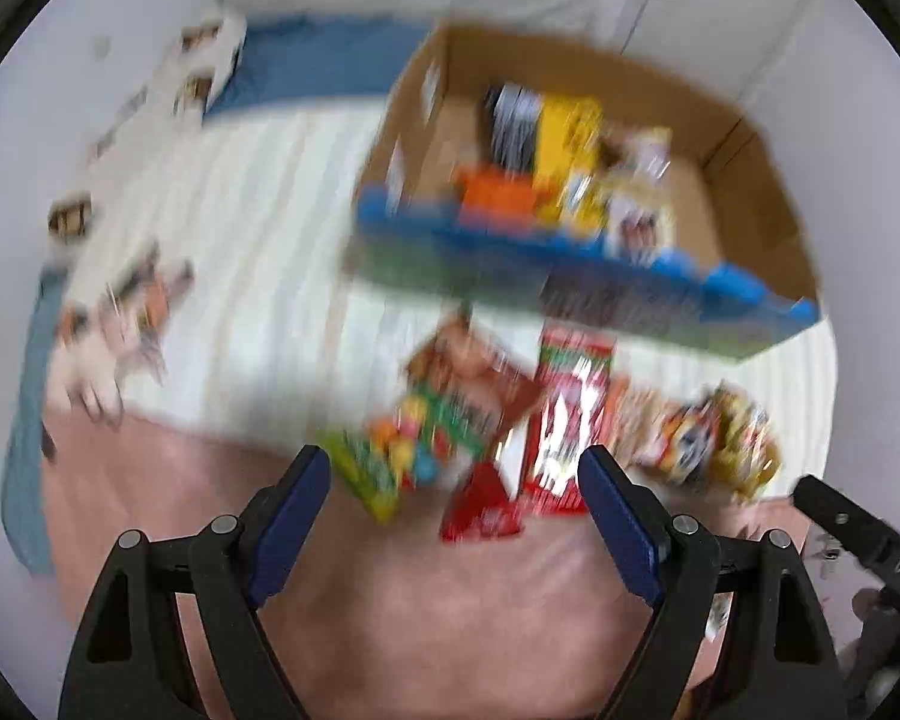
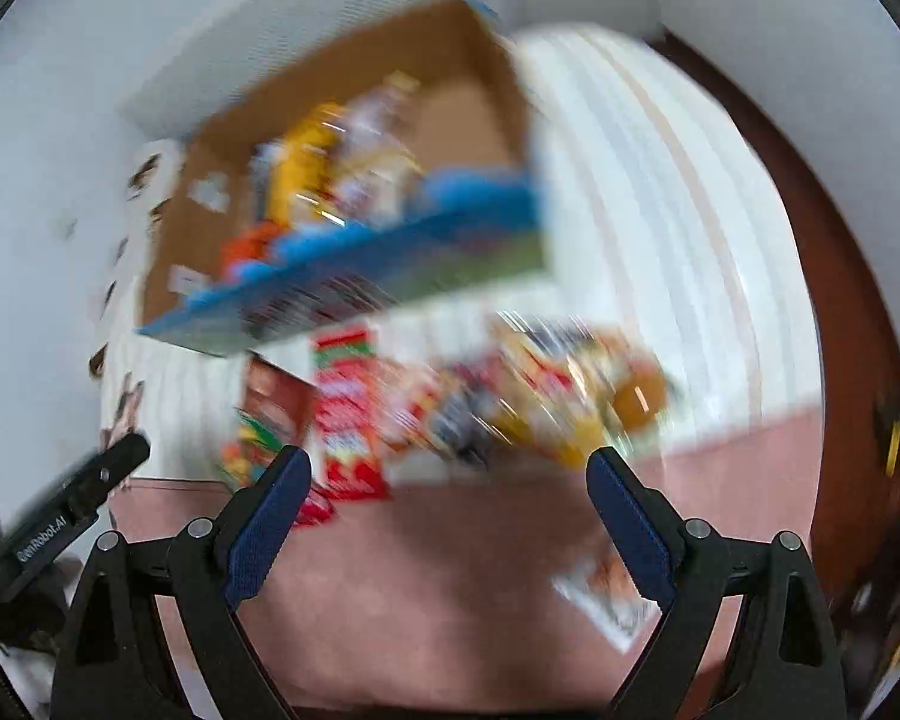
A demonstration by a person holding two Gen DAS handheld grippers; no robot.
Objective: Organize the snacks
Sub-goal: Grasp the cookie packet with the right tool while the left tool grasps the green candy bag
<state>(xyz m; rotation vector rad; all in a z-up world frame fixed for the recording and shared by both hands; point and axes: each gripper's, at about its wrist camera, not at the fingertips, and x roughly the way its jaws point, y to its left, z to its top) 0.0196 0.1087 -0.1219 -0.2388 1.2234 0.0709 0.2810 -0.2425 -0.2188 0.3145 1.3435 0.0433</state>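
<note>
Left wrist view shows, through heavy motion blur, a loose pile of snacks (image 1: 498, 432) lying just ahead of the left tongs (image 1: 453, 474), spread on a white striped cover where it meets a pink cover (image 1: 420, 600). A red packet (image 1: 570, 420) sits nearest, straight out between the blue pads, with a green and yellow pack (image 1: 390, 462) beside the left pad and a yellow-orange heap (image 1: 714, 438) beyond the right pad. Farther ahead stands a cardboard box (image 1: 750, 180) with a blue front edge, already holding several packets upright; it probably serves as the collecting bin, which would explain why the loose packs wait right in front of it.

The left tongs are spread wide with nothing between the pads. In the right wrist view the right tongs (image 2: 450, 477) are equally wide apart and empty, hovering over the pink cover with the same pile just ahead and the box above and to the left. The surface looks like a bed, though blur prevents certainty. Neither pair of tongs touches any packet.
</note>
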